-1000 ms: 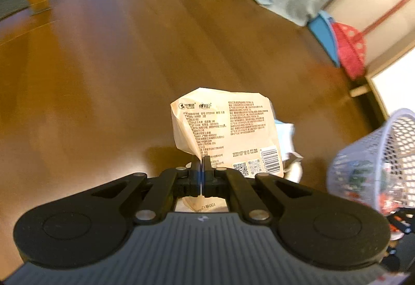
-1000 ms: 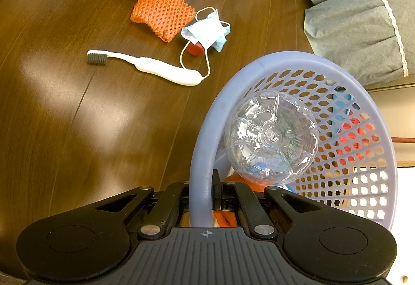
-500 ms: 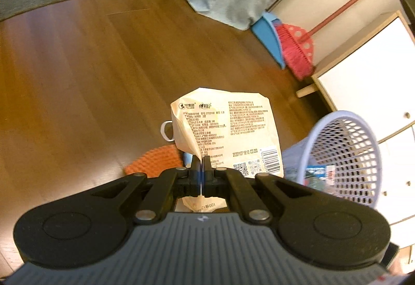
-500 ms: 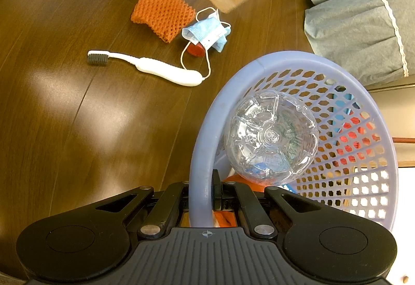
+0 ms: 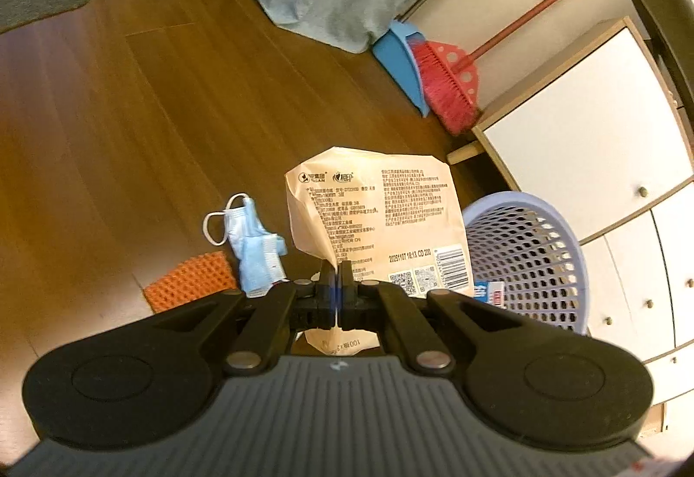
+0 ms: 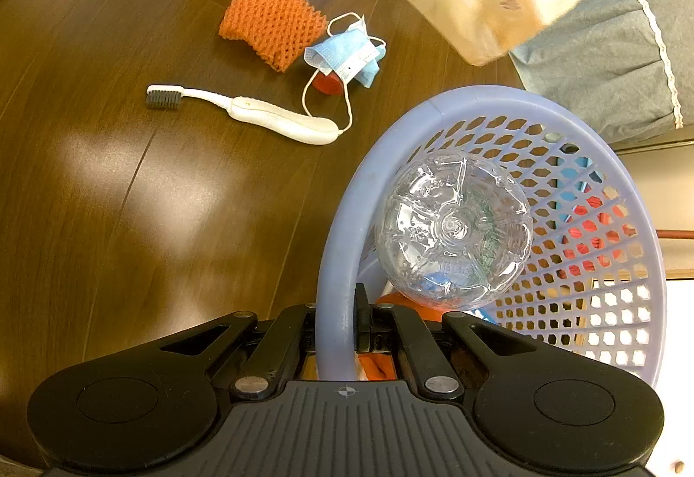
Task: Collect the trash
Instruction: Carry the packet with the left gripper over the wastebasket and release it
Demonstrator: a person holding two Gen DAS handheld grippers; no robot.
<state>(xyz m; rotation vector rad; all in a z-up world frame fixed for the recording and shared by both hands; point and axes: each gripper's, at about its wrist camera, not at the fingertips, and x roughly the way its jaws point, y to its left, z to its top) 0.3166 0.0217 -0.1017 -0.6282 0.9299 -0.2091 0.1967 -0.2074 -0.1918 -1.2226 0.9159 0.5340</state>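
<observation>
Now carrying the wrapper [image 5: 381, 217], pinched in the closed left tool [image 5: 335, 282], nearer the basket [image 6: 342, 234] gripped by the right tool [image 6: 342, 316], nearly ready for dropping.

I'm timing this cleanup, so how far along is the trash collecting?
Partly done. The clear bottle already sits in the lavender basket, whose rim the right tool grips. In hand: the left tool pinches a beige wrapper, carried in the air near the basket. Left on the floor: toothbrush, orange net, face mask and a small red item under it.
</observation>
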